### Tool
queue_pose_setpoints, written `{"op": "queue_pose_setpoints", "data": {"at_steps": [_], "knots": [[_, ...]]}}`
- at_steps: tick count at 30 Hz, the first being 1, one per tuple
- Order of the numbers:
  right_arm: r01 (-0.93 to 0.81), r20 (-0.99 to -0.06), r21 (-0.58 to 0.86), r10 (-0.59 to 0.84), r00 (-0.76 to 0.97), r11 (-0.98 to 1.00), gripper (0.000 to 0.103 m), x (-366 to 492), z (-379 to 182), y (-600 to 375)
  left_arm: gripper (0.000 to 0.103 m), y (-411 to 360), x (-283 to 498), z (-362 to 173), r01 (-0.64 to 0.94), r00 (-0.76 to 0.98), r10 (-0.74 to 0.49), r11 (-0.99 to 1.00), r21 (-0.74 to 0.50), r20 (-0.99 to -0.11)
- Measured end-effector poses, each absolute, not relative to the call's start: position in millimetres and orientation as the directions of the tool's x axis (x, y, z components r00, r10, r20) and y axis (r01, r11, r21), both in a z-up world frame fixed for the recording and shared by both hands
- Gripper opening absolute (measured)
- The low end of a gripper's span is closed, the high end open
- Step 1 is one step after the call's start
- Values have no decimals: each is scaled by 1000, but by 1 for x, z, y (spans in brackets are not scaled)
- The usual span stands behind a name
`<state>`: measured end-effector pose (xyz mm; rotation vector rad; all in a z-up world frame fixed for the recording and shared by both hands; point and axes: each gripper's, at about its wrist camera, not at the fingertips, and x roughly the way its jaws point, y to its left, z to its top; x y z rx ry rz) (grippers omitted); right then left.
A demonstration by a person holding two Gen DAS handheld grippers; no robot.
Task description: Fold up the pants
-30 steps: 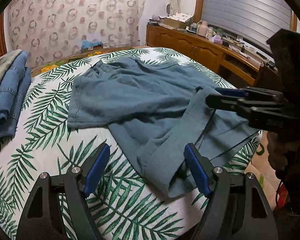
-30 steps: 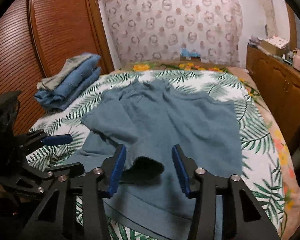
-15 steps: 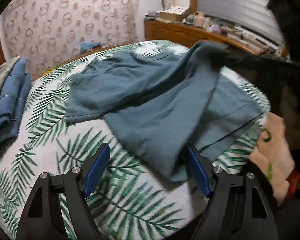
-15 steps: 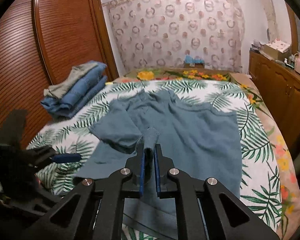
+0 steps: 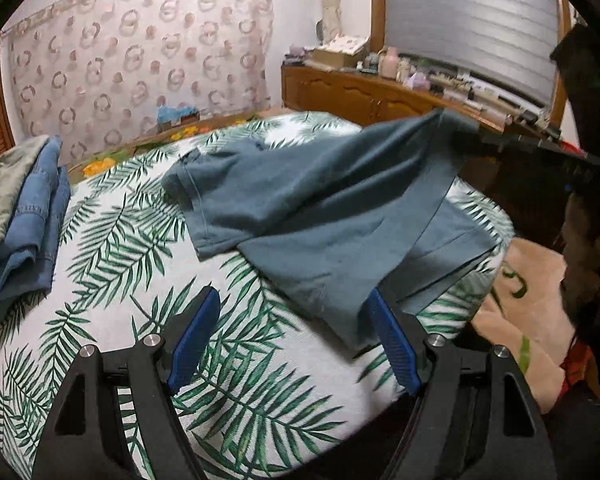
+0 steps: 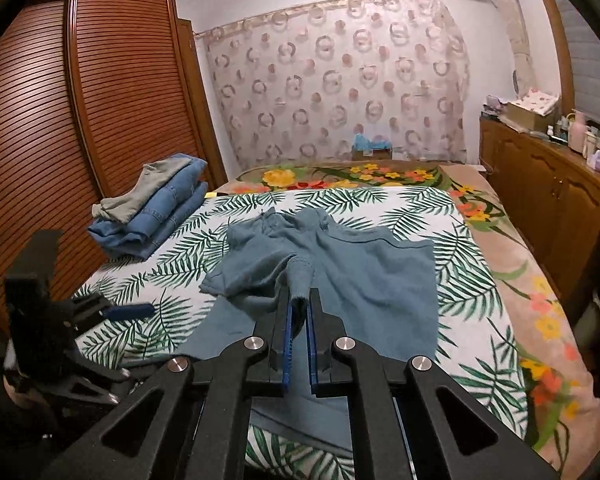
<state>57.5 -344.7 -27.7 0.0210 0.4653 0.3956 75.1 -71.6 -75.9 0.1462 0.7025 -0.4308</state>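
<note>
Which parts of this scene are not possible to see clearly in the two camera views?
- Near end of the teal pants, right wrist view: hidden behind the right gripper, shut on a pinched fold.
- Right gripper fingertips, left wrist view: dark and blurred at the lifted cloth.
- Small items on the wooden cabinet, left wrist view: too small to identify.
- Folded clothes stack, left wrist view: cut off by the picture's left edge.

**Pant leg lifted off the bed**

The left gripper (image 5: 292, 332) hovers with its blue pads apart over the palm-leaf bedspread (image 5: 112, 248), nothing between them. The teal pants (image 5: 300, 208) rise toward the right, one edge pinched by the right gripper (image 5: 466, 134). Folded jeans (image 5: 28, 224) sit at the left.
</note>
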Motion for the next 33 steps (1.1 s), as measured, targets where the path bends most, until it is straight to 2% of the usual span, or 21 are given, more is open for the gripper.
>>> {"op": "queue_pose_setpoints", "data": {"at_steps": [9,23,33], "knots": [[-332,-421,108,345,839,937,6,28,-26,-350,78,-71,77,-67,410,703,-331,912,-21,-629],[-277,-458,171,325,827,946,6,15,-35,-368,78,-70,89,-71,360,744,-304,933,-26,-596],[-249,-502,176,304,810,952,6,14,-45,-376,78,-76,98,-80,371,708,-318,927,-51,-630]]}}
